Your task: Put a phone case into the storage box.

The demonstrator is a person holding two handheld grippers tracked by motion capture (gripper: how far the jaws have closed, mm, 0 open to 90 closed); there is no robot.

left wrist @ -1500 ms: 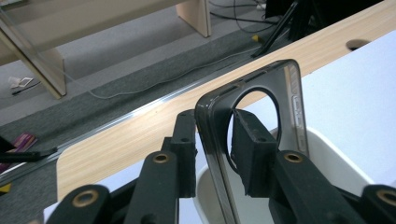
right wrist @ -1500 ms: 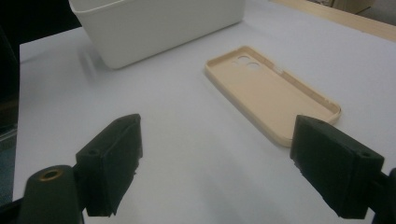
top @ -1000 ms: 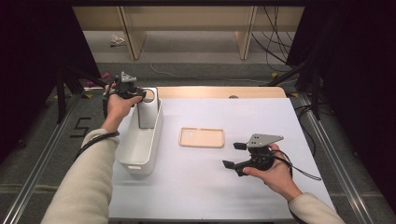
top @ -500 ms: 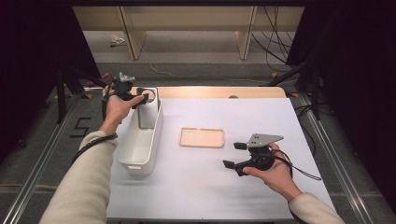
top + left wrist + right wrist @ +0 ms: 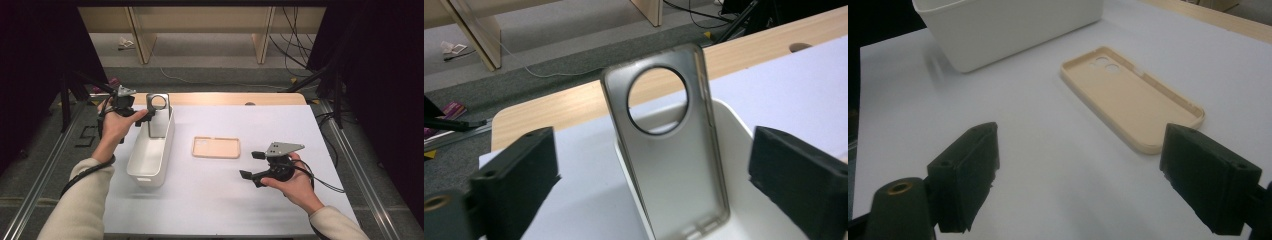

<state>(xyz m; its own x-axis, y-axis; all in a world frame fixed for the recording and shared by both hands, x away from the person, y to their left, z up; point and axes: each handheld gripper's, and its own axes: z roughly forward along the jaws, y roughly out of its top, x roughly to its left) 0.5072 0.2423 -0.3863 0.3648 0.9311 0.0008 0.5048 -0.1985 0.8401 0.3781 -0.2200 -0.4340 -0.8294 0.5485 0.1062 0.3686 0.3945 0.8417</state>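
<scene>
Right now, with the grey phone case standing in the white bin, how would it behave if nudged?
The grey phone case stands on end, leaning against the white bin wall, so it would probably tip easily. It looks thin and hollow, likely light and somewhat flexible. Its smooth surface might slip.

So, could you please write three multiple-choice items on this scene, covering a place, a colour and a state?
1. Where does the grey case stand?
A. upright in the white bin
B. flat on the table
C. on the floor

2. What colour is the case lying flat on the table?
A. black
B. beige
C. blue

3. How are the left gripper jaws?
A. shut on the grey case
B. shut on nothing
C. open

Answers: 1 A, it leans against the bin's end wall; 2 B, the high view shows it beige; 3 C, both pads stand clear of the case.
</scene>
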